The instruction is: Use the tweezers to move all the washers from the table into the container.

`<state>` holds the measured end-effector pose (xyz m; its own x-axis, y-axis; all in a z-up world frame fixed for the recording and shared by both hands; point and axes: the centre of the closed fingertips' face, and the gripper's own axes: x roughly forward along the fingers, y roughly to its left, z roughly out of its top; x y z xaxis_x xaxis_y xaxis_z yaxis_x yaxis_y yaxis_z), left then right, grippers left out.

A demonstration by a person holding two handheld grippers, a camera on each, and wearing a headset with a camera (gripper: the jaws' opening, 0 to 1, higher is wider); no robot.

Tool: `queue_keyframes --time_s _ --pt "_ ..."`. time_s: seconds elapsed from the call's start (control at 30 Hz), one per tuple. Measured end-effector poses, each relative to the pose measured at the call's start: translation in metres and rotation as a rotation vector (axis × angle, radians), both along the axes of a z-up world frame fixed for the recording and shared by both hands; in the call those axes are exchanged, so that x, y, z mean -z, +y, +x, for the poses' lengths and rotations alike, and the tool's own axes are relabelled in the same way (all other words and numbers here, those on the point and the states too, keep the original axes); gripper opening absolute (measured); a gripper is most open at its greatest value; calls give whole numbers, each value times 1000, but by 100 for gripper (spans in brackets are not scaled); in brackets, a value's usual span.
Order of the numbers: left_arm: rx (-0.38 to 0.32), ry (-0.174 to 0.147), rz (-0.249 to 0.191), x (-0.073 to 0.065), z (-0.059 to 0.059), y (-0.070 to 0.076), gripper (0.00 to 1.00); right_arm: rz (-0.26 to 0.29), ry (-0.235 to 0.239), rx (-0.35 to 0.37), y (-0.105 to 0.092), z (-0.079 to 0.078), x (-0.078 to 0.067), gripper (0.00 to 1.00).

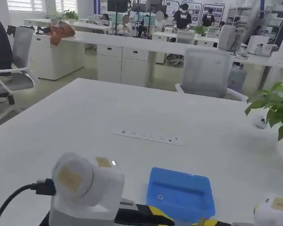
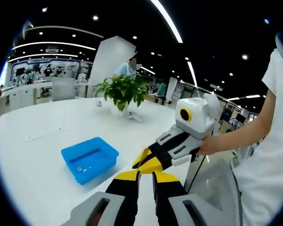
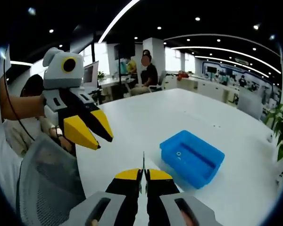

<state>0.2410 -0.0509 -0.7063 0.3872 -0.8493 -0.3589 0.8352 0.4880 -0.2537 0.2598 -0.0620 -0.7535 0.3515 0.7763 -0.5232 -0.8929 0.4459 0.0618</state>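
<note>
On the bench, near edge: shallow blue rectangular plastic tray (image 1: 193, 197) sits flat on the white bench (image 1: 85, 122), open side up.
Washers: small metal ring washers (image 2: 80, 168) lie on the tray floor, close to one short wall. Two show in the left gripper view. One shows as a pale ring in the head view.
Right gripper (image 3: 143, 175): black fingers with yellow tips, clenched on thin metal tweezers (image 3: 143, 162). The tweezer points stick out past the fingertips and aim towards the tray. The points are clear of the tray and nothing is visible between them.
Left gripper (image 2: 146, 175): same black-and-yellow build. Fingers released, a slim gap between them, nothing held.
Grippers together: the two sets of fingertips are near each other, just off the tray's near side and above the bench edge. I cannot tell whether they touch.
Bench middle: a flush strip of power sockets (image 1: 148, 136), well beyond the tray.
Bench far right: a leafy green potted plant (image 1: 273, 108).
Beyond the bench: a grey mesh office chair (image 1: 206, 70) pushed up to the far edge.
</note>
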Motion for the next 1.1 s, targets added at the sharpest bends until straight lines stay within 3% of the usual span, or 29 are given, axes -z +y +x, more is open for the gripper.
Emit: queue_keyframes --time_s 0.07,0.23,0.3,0.37,0.47,0.6,0.73,0.8,0.87,0.93,1.0,1.1 --pt "30 -8 12 1 -1 -2 10 -14 -5 -35 2 -6 2 1" --pt "114 -30 32 2 -7 -7 9 -33 36 -152 8 -26 6 1" --pt "173 -34 39 4 -15 -12 9 -51 40 -192 11 -32 9 1" --pt "180 -42 44 6 -14 -15 10 -82 45 -240 12 -38 14 1" --pt "219 -36 48 9 -18 -19 10 -155 5 -283 12 -41 22 1" --pt "253 -48 98 18 -19 -20 7 -187 -8 -307 12 -44 26 1" --pt "303 -46 118 22 -24 -24 5 -196 -11 -319 11 -44 27 1" --pt "321 -54 163 29 -24 -24 4 -205 -14 -325 10 -44 29 1" --pt "331 -49 163 29 -24 -26 0 -217 -18 -333 9 -44 31 1" --pt "339 -63 174 29 -23 -27 0 -236 -27 -333 7 -42 34 1" --pt "354 -100 219 33 -20 -27 0 -256 -32 -329 4 -38 37 1" --pt "353 -101 238 38 -17 -28 0 -289 -48 -320 -1 -32 40 1"
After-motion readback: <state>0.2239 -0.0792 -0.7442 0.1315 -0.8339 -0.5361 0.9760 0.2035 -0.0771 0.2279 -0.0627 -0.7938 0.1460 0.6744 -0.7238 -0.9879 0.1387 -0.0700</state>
